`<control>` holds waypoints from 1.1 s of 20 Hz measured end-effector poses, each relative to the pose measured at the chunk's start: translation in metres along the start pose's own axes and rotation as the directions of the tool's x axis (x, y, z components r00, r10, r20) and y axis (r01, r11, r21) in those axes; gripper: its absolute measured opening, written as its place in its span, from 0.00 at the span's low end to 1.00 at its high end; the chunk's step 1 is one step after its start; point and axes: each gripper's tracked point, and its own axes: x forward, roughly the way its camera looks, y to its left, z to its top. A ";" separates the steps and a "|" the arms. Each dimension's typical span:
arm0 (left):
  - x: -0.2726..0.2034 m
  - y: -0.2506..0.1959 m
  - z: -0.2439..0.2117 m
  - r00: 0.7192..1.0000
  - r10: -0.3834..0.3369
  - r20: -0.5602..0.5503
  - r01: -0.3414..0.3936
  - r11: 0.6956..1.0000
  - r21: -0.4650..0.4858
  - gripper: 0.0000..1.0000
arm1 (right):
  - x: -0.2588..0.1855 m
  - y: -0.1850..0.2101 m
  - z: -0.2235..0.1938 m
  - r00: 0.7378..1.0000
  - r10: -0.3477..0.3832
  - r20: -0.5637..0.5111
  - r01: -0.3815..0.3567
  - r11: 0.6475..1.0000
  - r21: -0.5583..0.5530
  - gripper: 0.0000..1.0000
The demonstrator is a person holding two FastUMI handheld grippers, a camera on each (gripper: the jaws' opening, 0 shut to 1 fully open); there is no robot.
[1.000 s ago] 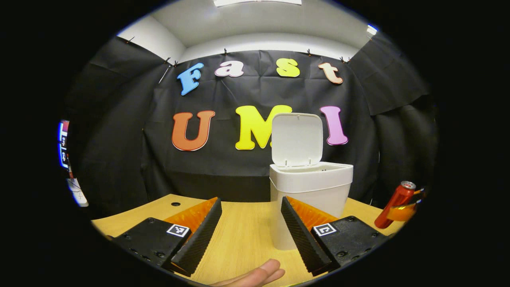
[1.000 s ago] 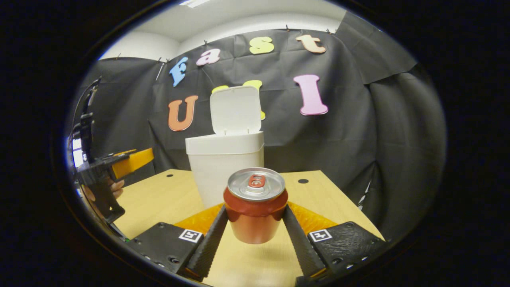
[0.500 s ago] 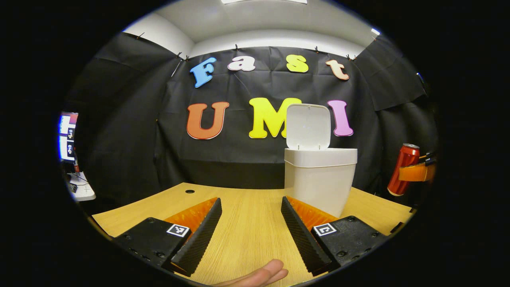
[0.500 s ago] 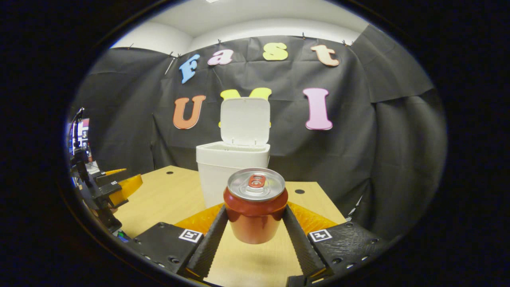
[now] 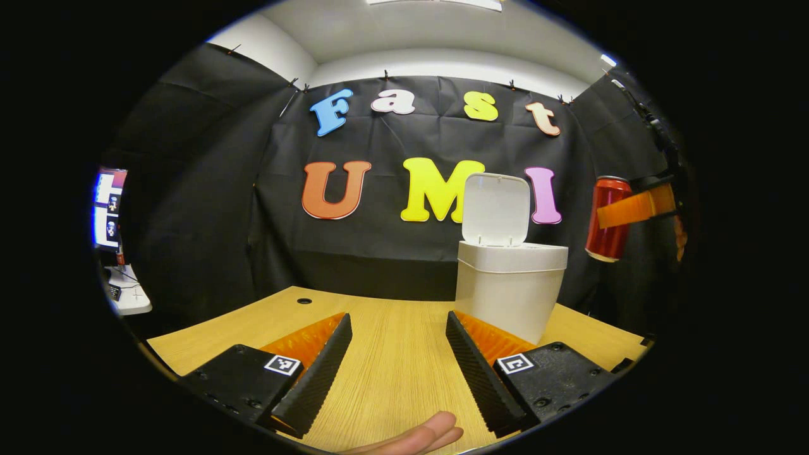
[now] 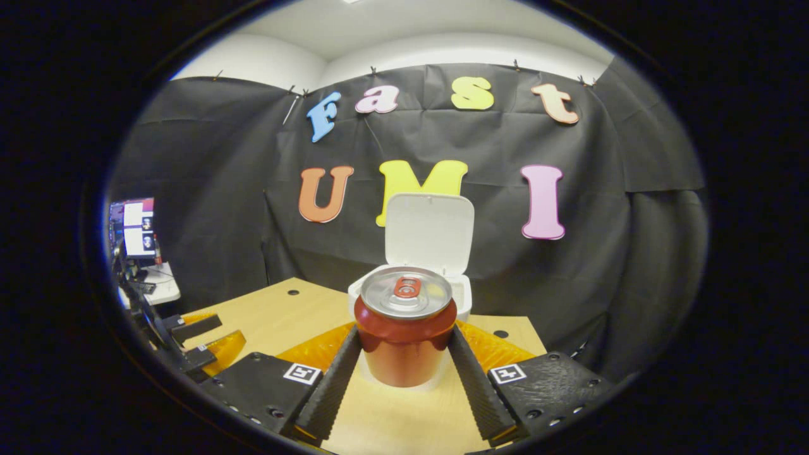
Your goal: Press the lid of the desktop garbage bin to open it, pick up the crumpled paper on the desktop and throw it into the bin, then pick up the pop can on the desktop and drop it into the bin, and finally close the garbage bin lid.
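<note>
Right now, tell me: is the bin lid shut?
No. In the left gripper view the lid stands upright, hinged open above the bin.

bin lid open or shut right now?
Open. The lid stands upright behind the bin's rim, leaving the mouth uncovered; the right gripper view shows it raised too.

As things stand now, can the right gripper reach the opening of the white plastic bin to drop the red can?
Probably yes. The right gripper holds the red can up high, the white plastic bin has its lid upright, and nothing stands between them.
</note>
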 end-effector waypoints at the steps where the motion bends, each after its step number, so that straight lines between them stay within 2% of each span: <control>1: -0.002 0.000 0.002 1.000 -0.006 -0.007 0.006 1.000 -0.005 0.96 | 0.012 0.002 0.012 1.000 -0.006 -0.008 0.006 1.000 0.017 0.82; 4: -0.007 0.011 0.017 1.000 -0.002 0.026 0.003 1.000 -0.023 0.97 | 0.056 0.005 0.053 0.999 -0.045 0.002 0.045 0.998 0.033 0.82; 6: -0.010 0.016 0.024 0.999 -0.007 0.040 0.009 0.999 -0.047 0.96 | 0.091 0.007 0.066 0.998 -0.069 -0.008 0.069 0.997 0.042 0.82; 8: -0.012 0.021 0.029 0.999 -0.012 0.050 0.015 0.999 -0.051 0.96 | 0.124 0.007 0.064 0.995 -0.092 -0.047 0.095 0.994 0.059 0.82; 10: -0.013 0.032 0.034 0.998 0.013 0.069 -0.009 0.999 -0.047 0.97 | 0.156 0.008 0.060 0.990 -0.113 -0.080 0.118 0.990 0.072 0.82; 13: -0.013 0.029 0.030 0.999 0.002 0.050 -0.001 0.999 -0.035 0.98 | 0.196 0.005 0.041 0.980 -0.138 -0.143 0.148 0.987 0.059 0.82; 17: -0.014 0.027 0.032 0.999 -0.015 0.051 0.016 1.000 -0.009 0.97 | 0.223 -0.009 0.015 0.962 -0.179 -0.206 0.193 0.980 0.052 0.82; 22: -0.017 0.021 0.036 0.997 -0.038 0.070 0.038 0.999 0.004 0.97 | 0.231 -0.025 0.014 0.960 -0.210 -0.182 0.222 0.974 0.046 0.82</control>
